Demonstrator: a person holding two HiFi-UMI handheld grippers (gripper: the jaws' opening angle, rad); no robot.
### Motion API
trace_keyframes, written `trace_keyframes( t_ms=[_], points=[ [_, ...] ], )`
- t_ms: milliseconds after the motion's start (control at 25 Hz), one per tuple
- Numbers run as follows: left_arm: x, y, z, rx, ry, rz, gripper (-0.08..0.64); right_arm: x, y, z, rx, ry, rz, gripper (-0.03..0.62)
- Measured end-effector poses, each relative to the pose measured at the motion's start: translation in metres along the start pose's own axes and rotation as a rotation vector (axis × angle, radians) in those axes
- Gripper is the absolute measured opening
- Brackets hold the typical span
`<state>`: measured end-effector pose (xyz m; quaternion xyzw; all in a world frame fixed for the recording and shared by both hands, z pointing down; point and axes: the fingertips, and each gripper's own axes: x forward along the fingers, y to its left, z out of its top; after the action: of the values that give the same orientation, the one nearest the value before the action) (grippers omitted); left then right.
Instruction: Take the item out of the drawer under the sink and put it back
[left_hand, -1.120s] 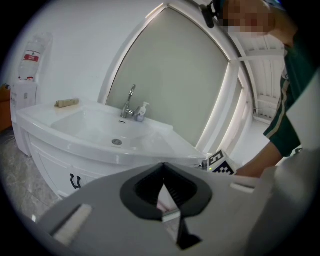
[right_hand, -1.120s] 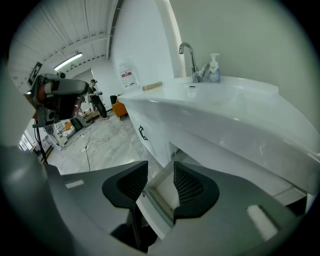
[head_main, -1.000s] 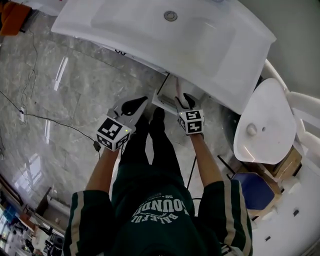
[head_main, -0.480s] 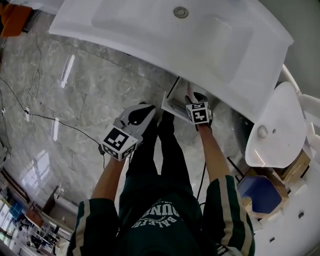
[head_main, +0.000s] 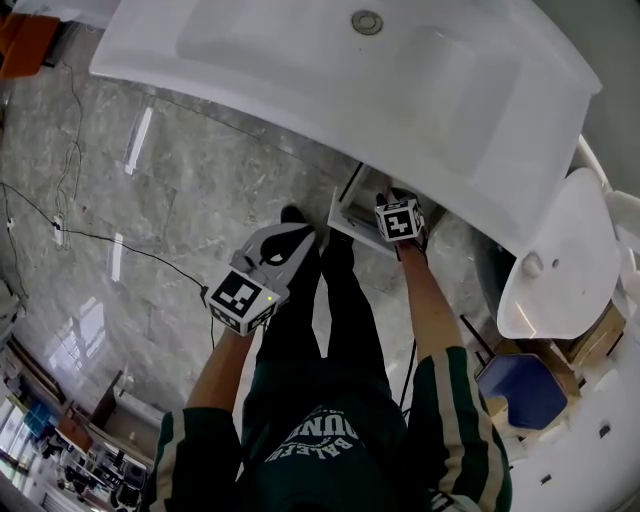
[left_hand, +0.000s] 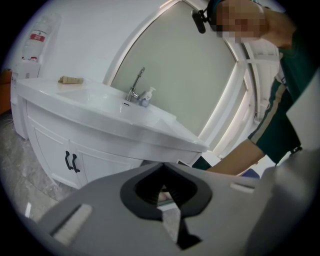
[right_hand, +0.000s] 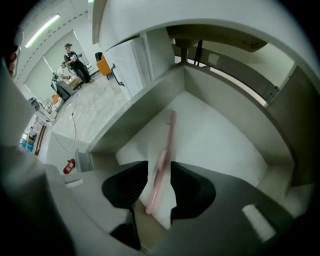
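Right gripper (right_hand: 159, 176) is clamped on the pink stick (right_hand: 165, 142), a thin rod that is too blurred to identify. The jaws pinch its near end, and the rest runs out over the drawer's white floor toward the drawer's back wall. Can't tell whether the far tip touches that floor. The gripper itself sits just over the drawer (head_main: 349, 206), at its front edge, with the jaws pointing into it.

Left gripper (head_main: 299, 238) has its jaws closed tip to tip with nothing between them. It hangs outside the drawer, in front of it and to its left, above the person's legs (head_main: 330, 300), and points roughly toward the drawer.

The drawer is pulled open under the sink (head_main: 330, 90), which overhangs the drawer's back part. Cabinet doors with black handles (left_hand: 71, 161) are left of the drawer. The faucet (left_hand: 134, 89) stands above the drawer, on the sink's far rim. The toilet (head_main: 548, 262) is right of the drawer. The marble floor (head_main: 160, 200) with a loose cable (head_main: 100, 240) lies well left of the drawer.
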<state>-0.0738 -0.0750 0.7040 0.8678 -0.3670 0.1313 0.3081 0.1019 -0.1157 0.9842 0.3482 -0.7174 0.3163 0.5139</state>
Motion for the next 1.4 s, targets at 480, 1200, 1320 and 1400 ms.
trace_keyframes(
  t_ms=[480,1200,1320,1400],
  points=[
    [0.0,0.005,-0.007,-0.013,0.022,-0.003,0.049,0.007,-0.005,-0.009,-0.025,0.095,-0.048,0.052],
    [-0.004,-0.021,0.034,0.02,-0.026,-0.005,0.049,-0.065,0.001,0.002,-0.072,0.051,-0.082,0.051],
    [-0.01,-0.028,0.037,0.018,-0.037,0.014,0.049,-0.086,0.01,0.0,-0.069,0.02,-0.069,0.051],
    [-0.015,-0.031,0.039,0.01,-0.046,0.028,0.049,-0.106,0.016,0.0,-0.057,-0.013,-0.065,0.051]
  ],
)
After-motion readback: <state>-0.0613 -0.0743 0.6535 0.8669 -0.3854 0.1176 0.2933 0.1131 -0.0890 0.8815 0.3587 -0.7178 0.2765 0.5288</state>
